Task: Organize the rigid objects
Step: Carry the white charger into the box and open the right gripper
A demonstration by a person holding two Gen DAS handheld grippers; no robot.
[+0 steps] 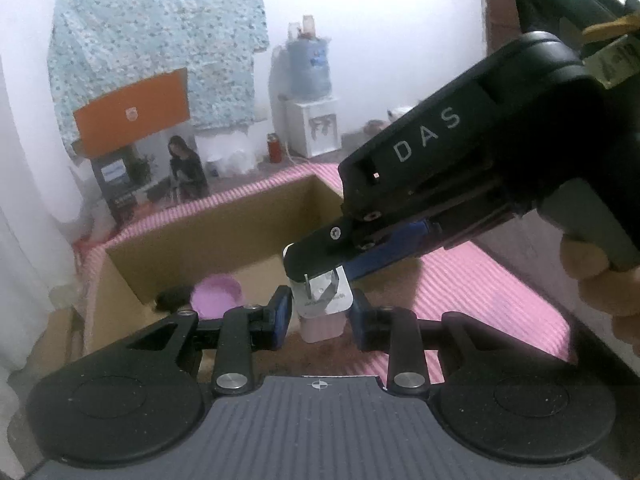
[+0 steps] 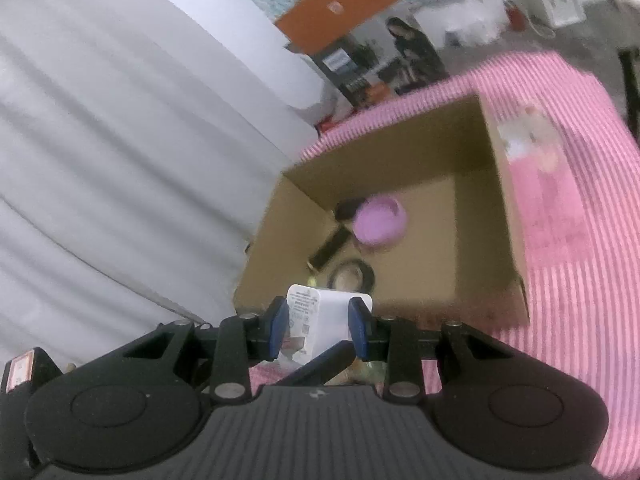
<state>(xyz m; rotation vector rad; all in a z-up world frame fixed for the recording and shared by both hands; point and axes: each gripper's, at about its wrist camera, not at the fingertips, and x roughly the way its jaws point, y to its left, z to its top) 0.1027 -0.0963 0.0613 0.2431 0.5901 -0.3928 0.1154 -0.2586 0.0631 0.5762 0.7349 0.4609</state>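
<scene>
A white plug-in charger (image 1: 324,300) with metal prongs hangs above the table, just in front of an open cardboard box (image 1: 208,232). My right gripper (image 1: 316,276) comes in from the upper right and is shut on the charger's upper part. My left gripper (image 1: 322,304) has its blue pads against both sides of the charger's prong end, whose underside looks pale pink. In the right wrist view the charger (image 2: 324,312) sits clamped in my right gripper (image 2: 320,314). One dark blue left finger (image 2: 320,360) crosses beneath it. The box (image 2: 492,200) lies ahead.
Inside the box lie a purple bowl (image 2: 380,220), a black bar (image 2: 332,248) and a black ring (image 2: 352,276). A pink striped cloth (image 2: 580,300) covers the table, with a pink package (image 2: 548,184) beside the box. A white curtain (image 2: 120,160) hangs left. A hand (image 1: 600,280) holds the right gripper.
</scene>
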